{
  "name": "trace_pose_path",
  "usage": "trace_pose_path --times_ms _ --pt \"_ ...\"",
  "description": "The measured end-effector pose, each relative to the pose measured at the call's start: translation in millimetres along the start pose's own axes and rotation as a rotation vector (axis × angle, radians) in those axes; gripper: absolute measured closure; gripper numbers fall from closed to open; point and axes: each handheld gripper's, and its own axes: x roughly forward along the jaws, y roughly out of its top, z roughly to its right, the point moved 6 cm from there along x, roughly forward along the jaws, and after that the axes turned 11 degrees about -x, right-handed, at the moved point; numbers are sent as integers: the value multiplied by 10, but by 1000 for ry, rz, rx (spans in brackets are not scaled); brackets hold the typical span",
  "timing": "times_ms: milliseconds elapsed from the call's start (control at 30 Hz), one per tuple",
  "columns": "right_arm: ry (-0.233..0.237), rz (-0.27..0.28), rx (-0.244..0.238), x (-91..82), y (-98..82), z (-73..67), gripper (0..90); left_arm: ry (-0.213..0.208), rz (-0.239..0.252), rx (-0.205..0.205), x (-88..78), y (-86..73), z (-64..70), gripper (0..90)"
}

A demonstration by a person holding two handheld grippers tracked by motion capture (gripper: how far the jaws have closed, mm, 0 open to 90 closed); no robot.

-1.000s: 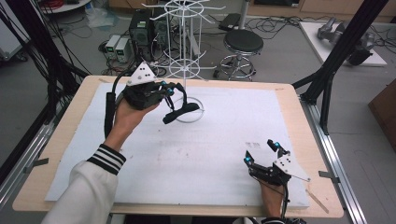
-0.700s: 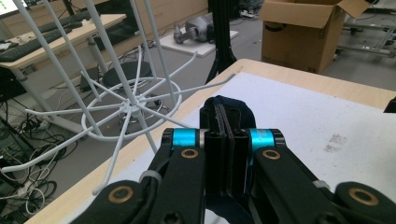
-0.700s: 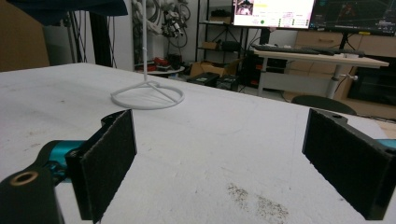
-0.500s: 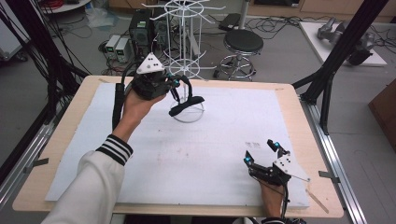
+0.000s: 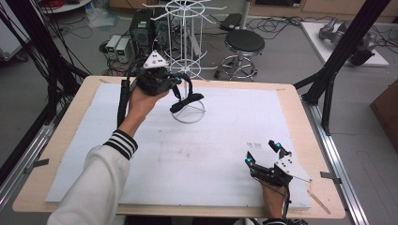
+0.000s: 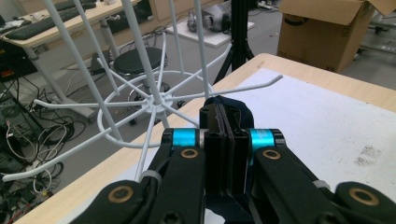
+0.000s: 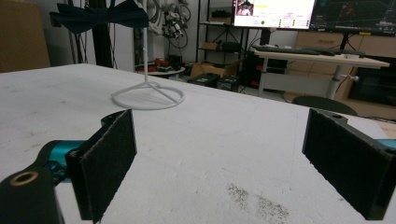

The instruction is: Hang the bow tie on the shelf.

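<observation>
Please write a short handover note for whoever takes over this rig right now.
Left hand-held gripper: shut on the dark bow tie, held up beside the white wire rack at the far side of the table.
Right hand-held gripper: open, holding nothing, resting low near the table's near right corner.
Done: the bow tie is picked up and brought close to the rack's arms.
Left: it hangs on no arm yet; probably hook it onto one and release.

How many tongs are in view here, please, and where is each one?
2: the left tongs are raised beside the white wire rack, shut on a dark fabric piece; the right tongs rest open on the table's near right.
</observation>
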Motion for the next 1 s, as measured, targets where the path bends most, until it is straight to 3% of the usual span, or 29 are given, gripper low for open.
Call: trace_pose_path --times_ms 300,500,600,667,733,833,1000 --pt "2 1 -2 -1 0 2 90 28 -10 -4 35 -13 -37 835" --pt "3 1 1 -1 0 2 90 48 6 -24 16 5 -66 698" --pt "2 1 3 -2 -1 5 90 62 27 -28 -7 26 -84 522" --pt "2 2 9 -2 -1 5 90 64 51 -16 -32 52 -91 452" --pt "2 3 7 -1 -2 7 90 45 77 -29 -59 77 -98 321" --pt "1 4 9 -3 -2 10 90 30 105 -32 -118 85 -89 205" --pt "-1 8 6 -2 0 17 90 -27 187 -19 -365 12 -3 145"
